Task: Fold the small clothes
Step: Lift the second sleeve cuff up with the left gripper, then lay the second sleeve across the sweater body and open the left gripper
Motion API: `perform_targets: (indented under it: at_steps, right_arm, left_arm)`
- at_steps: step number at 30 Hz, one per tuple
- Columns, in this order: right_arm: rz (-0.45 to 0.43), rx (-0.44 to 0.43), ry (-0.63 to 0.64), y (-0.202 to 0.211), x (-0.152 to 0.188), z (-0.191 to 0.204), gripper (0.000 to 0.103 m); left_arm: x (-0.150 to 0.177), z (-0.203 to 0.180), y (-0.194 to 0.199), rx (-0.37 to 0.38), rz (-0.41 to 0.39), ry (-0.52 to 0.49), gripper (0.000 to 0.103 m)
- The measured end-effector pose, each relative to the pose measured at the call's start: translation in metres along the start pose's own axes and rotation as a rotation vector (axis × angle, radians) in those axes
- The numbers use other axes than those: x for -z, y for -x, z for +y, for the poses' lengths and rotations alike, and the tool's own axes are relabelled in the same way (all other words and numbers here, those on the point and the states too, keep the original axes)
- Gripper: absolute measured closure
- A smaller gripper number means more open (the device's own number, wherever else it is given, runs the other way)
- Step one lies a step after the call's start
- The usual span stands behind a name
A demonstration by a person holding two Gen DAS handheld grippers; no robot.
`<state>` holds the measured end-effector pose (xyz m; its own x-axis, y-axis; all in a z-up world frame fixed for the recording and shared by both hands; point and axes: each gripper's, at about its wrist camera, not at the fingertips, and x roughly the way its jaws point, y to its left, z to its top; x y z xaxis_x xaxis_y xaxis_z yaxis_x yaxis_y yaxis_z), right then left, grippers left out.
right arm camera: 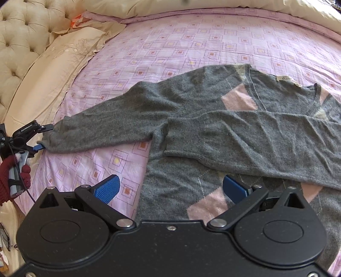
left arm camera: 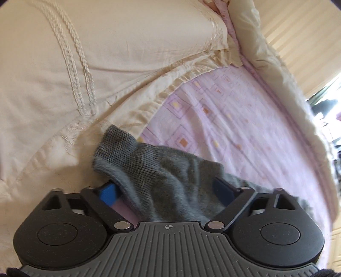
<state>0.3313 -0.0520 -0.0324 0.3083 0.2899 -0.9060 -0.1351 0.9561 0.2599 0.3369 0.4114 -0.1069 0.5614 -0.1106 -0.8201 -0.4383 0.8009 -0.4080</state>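
Observation:
A grey sweater (right arm camera: 213,119) with pink diamond patches lies flat on the purple patterned bedsheet (right arm camera: 191,42). One sleeve is folded across its chest; the other sleeve (right arm camera: 110,125) stretches out to the left. My left gripper (left arm camera: 165,191) is open, and that sleeve's ribbed cuff (left arm camera: 149,166) lies between its blue pads (left arm camera: 108,194). In the right wrist view the left gripper (right arm camera: 39,147) sits at the cuff end, held by a hand in a dark red glove (right arm camera: 6,181). My right gripper (right arm camera: 170,189) hovers open over the sweater's lower left edge, holding nothing.
Cream pillows (right arm camera: 59,64) line the left side of the bed against a tufted headboard (right arm camera: 19,42). A large cream pillow (left arm camera: 85,64) lies right ahead of the left gripper. A cream duvet (right arm camera: 213,4) borders the far edge. Bare sheet lies beyond the sweater.

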Motion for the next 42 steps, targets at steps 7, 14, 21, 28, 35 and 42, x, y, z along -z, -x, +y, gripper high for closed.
perform_targets:
  at_steps: [7,14,21,28,35,42]
  right_arm:
    - [-0.014,-0.009,-0.014,0.011,0.014,-0.012,0.001]
    - [-0.032,-0.037,-0.044,0.020,0.030,-0.037,0.001]
    - [-0.054,-0.086,-0.072,0.032,0.044,-0.076,0.001]
    - [-0.095,-0.112,-0.119,0.052,0.060,-0.129,0.001]
    - [-0.129,-0.110,-0.174,0.072,0.078,-0.181,0.001]
    - [-0.149,-0.082,-0.224,0.091,0.095,-0.223,0.001]
  left_arm:
    - [0.004,0.006,0.008,-0.084,-0.042,0.057,0.090]
    - [0.013,-0.042,0.049,-0.112,-0.156,-0.063,0.099]
    - [0.035,-0.143,0.112,0.005,-0.265,-0.236,0.099]
    - [0.084,-0.272,0.149,0.180,-0.302,-0.425,0.099]
    - [0.165,-0.378,0.120,0.359,-0.221,-0.554,0.099]
    - [0.241,-0.441,0.061,0.437,-0.068,-0.612,0.099]
